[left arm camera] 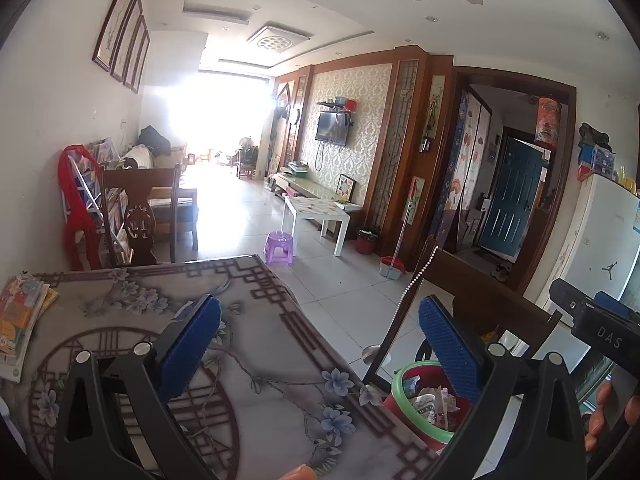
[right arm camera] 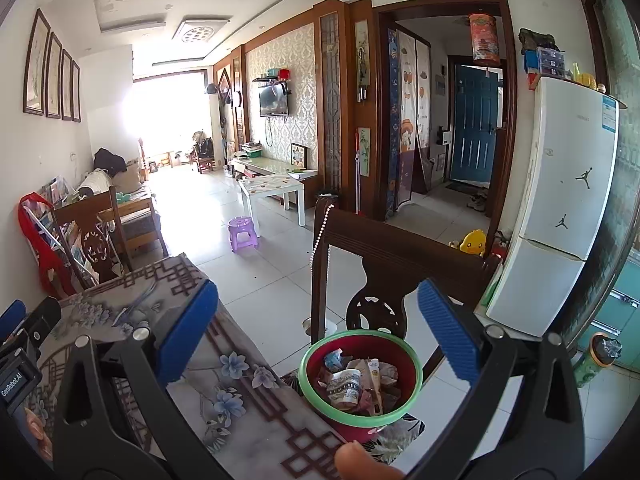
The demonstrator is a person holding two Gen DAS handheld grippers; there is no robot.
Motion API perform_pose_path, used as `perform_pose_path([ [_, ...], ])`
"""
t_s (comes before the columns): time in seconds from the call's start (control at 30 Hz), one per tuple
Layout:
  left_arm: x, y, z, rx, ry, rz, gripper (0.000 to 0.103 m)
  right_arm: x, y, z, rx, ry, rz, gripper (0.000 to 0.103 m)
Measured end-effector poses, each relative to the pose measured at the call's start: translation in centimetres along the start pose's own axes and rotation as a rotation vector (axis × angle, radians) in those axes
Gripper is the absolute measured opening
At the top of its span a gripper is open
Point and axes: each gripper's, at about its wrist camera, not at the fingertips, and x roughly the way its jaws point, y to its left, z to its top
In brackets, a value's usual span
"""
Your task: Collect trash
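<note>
Trash (right arm camera: 356,384) fills the red bin (right arm camera: 360,420) below both spread, empty tools: right tool (right arm camera: 318,340), left tool (left arm camera: 320,344).

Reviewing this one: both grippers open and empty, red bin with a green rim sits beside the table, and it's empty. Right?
Not quite. The red bin is not empty: the right wrist view shows crumpled wrappers inside. The rest holds: left gripper and right gripper are open and empty, beside the table.
</note>
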Motion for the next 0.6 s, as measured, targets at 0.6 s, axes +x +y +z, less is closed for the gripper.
perform_pose_path([
  [0.6,0.37,0.62,-0.07,-0.011,0.035,0.040,0.095,0.12,0.75,0.05,-0.017,0.002,0.010,0.099],
])
